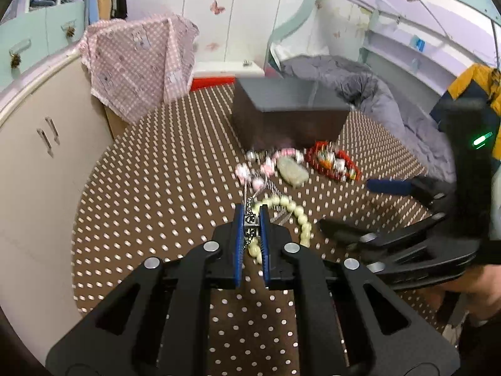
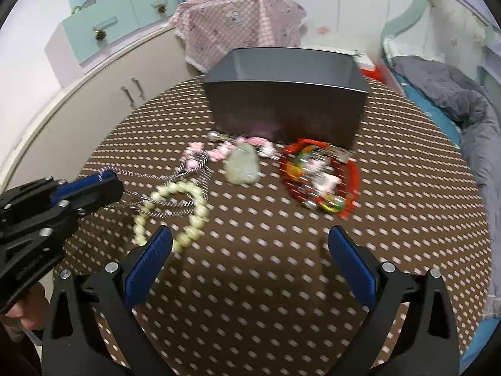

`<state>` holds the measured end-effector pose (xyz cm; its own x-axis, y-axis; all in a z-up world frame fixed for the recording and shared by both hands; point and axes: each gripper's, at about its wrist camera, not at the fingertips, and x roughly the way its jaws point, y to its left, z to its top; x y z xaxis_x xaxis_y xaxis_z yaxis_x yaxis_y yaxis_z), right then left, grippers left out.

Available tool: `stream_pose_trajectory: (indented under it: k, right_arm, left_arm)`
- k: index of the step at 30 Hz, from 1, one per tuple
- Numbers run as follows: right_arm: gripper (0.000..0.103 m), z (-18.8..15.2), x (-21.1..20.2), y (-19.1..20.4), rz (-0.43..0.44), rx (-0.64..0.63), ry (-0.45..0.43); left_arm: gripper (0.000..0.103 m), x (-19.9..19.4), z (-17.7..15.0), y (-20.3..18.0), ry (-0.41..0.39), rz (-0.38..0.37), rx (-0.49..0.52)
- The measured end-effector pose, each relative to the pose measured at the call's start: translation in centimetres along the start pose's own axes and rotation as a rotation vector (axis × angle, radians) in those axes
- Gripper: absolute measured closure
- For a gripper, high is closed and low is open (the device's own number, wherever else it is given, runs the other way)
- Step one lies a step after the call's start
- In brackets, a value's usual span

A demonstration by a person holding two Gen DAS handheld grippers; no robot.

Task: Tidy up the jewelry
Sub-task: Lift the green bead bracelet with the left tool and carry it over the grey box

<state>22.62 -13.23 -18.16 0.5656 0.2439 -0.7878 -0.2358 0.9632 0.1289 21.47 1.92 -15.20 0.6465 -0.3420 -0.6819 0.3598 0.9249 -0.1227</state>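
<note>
left gripper (image 1: pixel 251 219) pinches twisted silver chain (image 2: pixel 162 177) | right gripper (image 2: pixel 250 244) agape

Both cams ride low over the polka-dot table (image 1: pixel 162 188), looking forward along their own jaws toward the dark box (image 2: pixel 286 106) at the far side. Left view sits really close to the cream bead bracelet (image 1: pixel 300 216); right view hangs back a bit further. Both catch the same jewelry pile, and each shows the other gripper at its edge.

Silver chain (image 2: pixel 162 175) twisted metal; bead bracelet (image 2: pixel 191 216) glossy cream; box (image 2: pixel 281 116) matt dark; tablecloth (image 2: pixel 266 266) dotted cloth.
</note>
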Motion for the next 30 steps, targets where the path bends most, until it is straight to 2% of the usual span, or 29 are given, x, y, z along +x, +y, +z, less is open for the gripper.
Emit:
stream_pose_trajectory:
  k: [1,2,4,5,6,7,8,11,17,26,30]
  right_arm:
    - [0.009,0.3,0.4,0.3,0.011,-0.005,0.005]
    - [0.014,0.6,1.0,0.8,0.019,-0.019,0.019]
    - [0.031,0.8,2.1,1.8,0.02,-0.062,0.048]
    - [0.039,0.8,2.6,2.8,-0.026,-0.119,0.054]
    - [0.059,0.7,2.6,3.5,-0.049,-0.172,0.044]
    - [0.09,0.8,2.4,3.8,-0.025,-0.186,0.044]
    - [0.095,0.8,2.3,3.8,-0.035,-0.188,0.048]
    - [0.095,1.1,1.4,3.0,-0.027,-0.18,0.035]
    - [0.095,2.4,-2.8,1.2,-0.037,-0.171,-0.059]
    - [0.095,4.8,-7.7,0.1,-0.042,-0.184,-0.176]
    - [0.095,6.8,-9.8,0.1,-0.034,-0.197,-0.238]
  left_arm:
    - [0.094,-0.5,0.4,0.1,-0.017,0.004,-0.006]
    - [0.094,-0.9,0.7,0.3,-0.028,0.007,-0.009]
    - [0.094,-1.8,1.4,0.6,-0.059,0.027,-0.016]
    - [0.094,-2.0,1.7,0.7,-0.065,0.033,-0.019]
    - [0.094,-2.3,2.0,0.9,-0.075,0.038,-0.026]
    - [0.094,-2.5,2.3,1.0,-0.081,0.041,-0.034]
    - [0.094,-2.7,2.4,1.0,-0.085,0.045,-0.037]
    - [0.094,-3.5,3.3,1.2,-0.114,0.053,-0.04]
    - [0.094,-5.7,5.5,0.6,-0.182,0.041,-0.015]
    - [0.094,-8.9,8.9,-1.0,-0.28,-0.033,0.032]
    - [0.094,-9.5,10.4,-1.8,-0.314,-0.038,0.059]
